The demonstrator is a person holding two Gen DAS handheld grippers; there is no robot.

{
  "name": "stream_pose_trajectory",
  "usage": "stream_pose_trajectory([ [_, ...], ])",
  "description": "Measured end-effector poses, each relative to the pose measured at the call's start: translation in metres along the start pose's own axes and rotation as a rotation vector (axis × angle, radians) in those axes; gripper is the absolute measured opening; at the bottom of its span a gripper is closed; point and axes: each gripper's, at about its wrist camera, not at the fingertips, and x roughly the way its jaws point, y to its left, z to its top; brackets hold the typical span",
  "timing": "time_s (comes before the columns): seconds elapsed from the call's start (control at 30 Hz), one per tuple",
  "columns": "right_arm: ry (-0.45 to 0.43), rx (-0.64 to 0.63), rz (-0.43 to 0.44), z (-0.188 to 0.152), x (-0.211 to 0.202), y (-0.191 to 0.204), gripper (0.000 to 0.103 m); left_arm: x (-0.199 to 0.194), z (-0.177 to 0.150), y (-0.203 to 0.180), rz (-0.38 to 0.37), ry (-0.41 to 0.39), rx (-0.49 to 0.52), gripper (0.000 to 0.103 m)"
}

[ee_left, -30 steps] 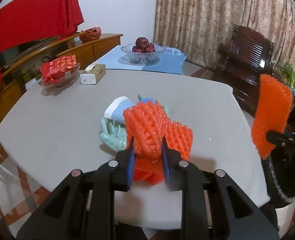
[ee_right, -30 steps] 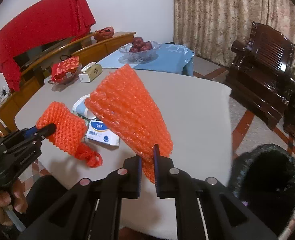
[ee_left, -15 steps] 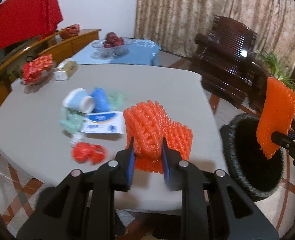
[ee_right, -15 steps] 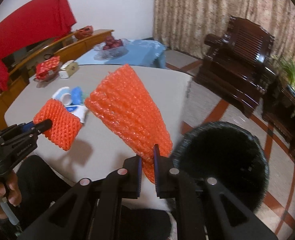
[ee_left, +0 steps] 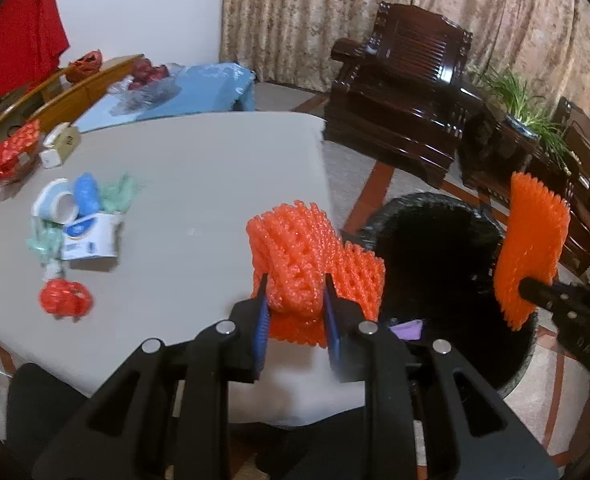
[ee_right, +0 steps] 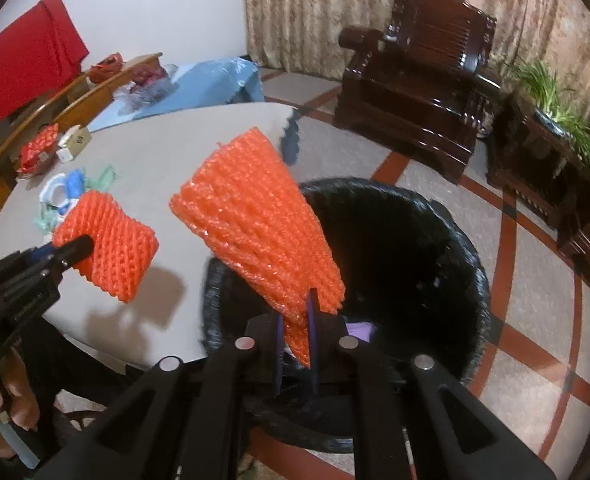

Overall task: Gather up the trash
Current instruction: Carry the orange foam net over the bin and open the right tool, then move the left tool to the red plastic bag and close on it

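My left gripper (ee_left: 297, 302) is shut on a bunched orange foam fruit net (ee_left: 311, 264), held over the grey table's right edge beside a black trash bin (ee_left: 447, 240). It also shows in the right wrist view (ee_right: 107, 240). My right gripper (ee_right: 295, 320) is shut on a flat orange foam net (ee_right: 255, 220), held above the bin's mouth (ee_right: 395, 240); this net also shows in the left wrist view (ee_left: 531, 248). Something purple (ee_right: 361, 330) lies inside the bin.
On the table (ee_left: 199, 184) lie a crumpled red wrapper (ee_left: 66, 298), a white-blue packet (ee_left: 89, 238), a paper cup (ee_left: 53, 204) and green plastic (ee_left: 119, 194). A tissue box (ee_left: 61, 146) stands at the far side. Dark wooden chairs (ee_left: 407, 92) stand beyond the bin.
Both grippers have swung right from over the table toward the bin, each still holding its net. The right net is now above the bin's mouth.
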Motion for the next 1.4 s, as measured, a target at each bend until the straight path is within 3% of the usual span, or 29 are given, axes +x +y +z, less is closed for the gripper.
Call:
stream_pose_trajectory([
  [0.5,0.111,0.041,-0.025,-0.010,0.058,-0.087,0.011,0.062,-0.009,-0.091,-0.069,0.110,0.095,0.026],
  [0.53,0.118,0.047,-0.028,-0.011,0.062,-0.091,0.013,0.066,-0.008,-0.096,-0.079,0.121,0.104,0.029],
  [0.57,0.130,0.054,-0.027,-0.012,0.067,-0.095,0.015,0.069,-0.008,-0.100,-0.084,0.129,0.114,0.038],
  [0.63,0.148,0.076,-0.032,-0.017,0.073,-0.100,0.040,0.070,-0.008,-0.107,-0.080,0.111,0.139,0.050],
  [0.7,0.138,0.084,-0.053,-0.022,0.071,-0.102,0.043,0.067,-0.009,-0.109,-0.085,0.092,0.157,0.064],
  [0.77,0.134,0.091,-0.042,-0.025,0.069,-0.104,0.043,0.063,-0.008,-0.105,-0.091,0.086,0.158,0.066],
  [1.03,0.061,0.095,-0.041,-0.017,0.034,-0.068,0.045,0.039,-0.007,-0.041,-0.032,0.050,0.160,0.070],
  [1.4,-0.061,0.013,0.079,0.008,0.009,0.071,0.050,0.004,-0.008,0.150,0.151,0.003,0.050,0.071],
])
